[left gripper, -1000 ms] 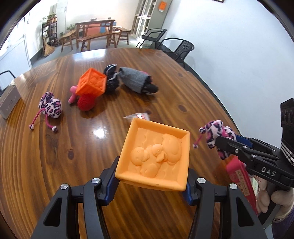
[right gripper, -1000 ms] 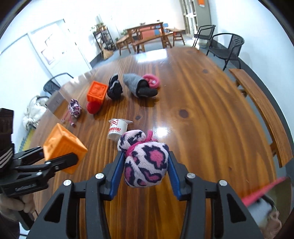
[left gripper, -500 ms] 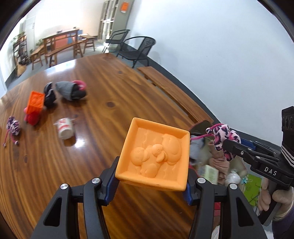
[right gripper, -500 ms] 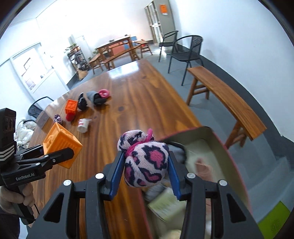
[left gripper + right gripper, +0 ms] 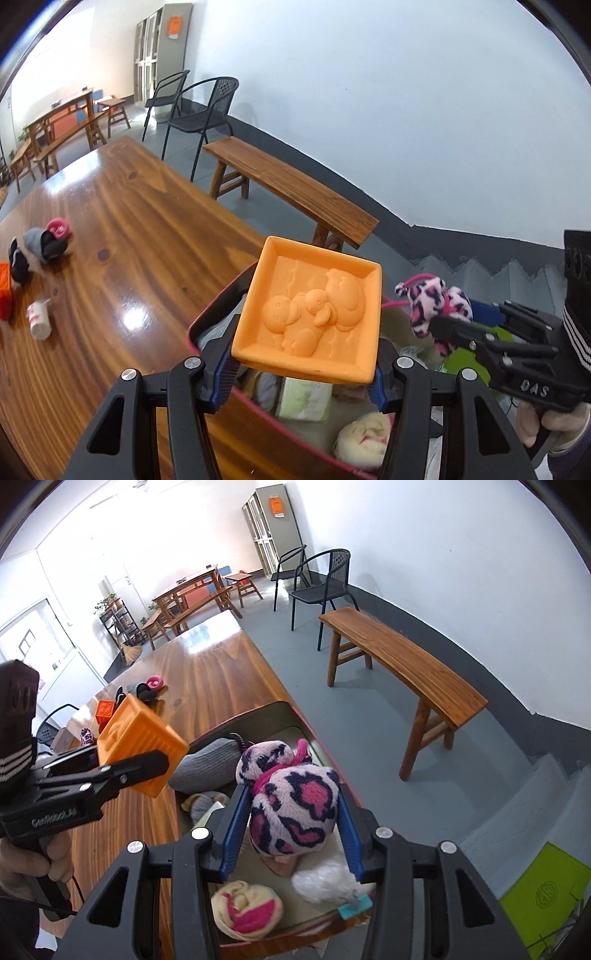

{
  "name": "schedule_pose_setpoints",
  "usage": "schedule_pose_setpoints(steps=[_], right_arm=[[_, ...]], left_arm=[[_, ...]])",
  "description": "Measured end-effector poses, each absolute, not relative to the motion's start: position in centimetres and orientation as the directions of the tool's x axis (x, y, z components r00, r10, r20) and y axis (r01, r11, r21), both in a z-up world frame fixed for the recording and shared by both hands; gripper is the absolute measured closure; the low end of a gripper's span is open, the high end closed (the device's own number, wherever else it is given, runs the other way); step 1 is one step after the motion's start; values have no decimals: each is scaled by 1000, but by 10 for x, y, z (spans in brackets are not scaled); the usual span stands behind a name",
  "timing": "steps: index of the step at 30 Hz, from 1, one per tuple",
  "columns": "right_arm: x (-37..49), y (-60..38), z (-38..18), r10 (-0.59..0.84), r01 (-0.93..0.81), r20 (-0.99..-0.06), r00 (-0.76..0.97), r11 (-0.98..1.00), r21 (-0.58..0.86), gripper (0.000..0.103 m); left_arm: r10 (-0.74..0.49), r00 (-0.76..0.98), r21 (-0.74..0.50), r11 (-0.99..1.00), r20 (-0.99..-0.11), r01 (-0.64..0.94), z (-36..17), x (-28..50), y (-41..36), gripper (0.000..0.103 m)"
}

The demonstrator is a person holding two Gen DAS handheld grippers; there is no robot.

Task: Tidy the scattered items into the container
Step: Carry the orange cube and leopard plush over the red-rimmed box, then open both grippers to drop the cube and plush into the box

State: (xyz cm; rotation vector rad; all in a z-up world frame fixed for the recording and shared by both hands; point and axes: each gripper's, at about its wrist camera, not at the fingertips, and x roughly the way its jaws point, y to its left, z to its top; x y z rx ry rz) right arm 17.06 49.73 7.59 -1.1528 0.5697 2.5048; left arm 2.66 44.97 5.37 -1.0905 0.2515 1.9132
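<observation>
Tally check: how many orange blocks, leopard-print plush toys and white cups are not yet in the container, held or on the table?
Orange blocks: 2 (held orange block in left claw, far orange block on the table)
Leopard plush toys: 2 (held leopard plush in right claw, far leopard plush on the table)
White cups: 1 (white cup)
Total: 5

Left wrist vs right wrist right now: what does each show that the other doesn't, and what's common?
Left wrist only: the relief face of the orange block with its moulded animals, and a white cup lying on the table.

Right wrist only: a lime-green sheet on the floor, and a pink leopard toy on the table.

Both: the left gripper shut on the orange block, the right gripper shut on the leopard plush, both over the part-filled container, plus the bench.
</observation>
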Motion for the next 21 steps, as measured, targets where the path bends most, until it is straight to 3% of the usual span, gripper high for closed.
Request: schedule_pose_setpoints(steps=[8,9,10,11,21], right_arm=[[186,510,72,90,-424,-768,-634,-871,247,53],[186,510,71,83,-417,-768,-636,-874,250,53],[186,510,70,79,-413,-767,-636,-875,252,53],[186,511,69,72,-407,-768,-637,-877,256,53],[177,510,69,25,-350,-757,-653,-896,273,53]], left_arm=[[582,-234,-203,-587,-779,-784,53,13,497,42],[576,-227,-209,-592,-785,-778,52,11,501,38],[572,-230,-213,-602,-787,-770,51,8,503,28],[573,-237,-217,-613,-785,-760,52,6,504,27],[554,-294,-234,-692,-779,-683,57,0,456,27]])
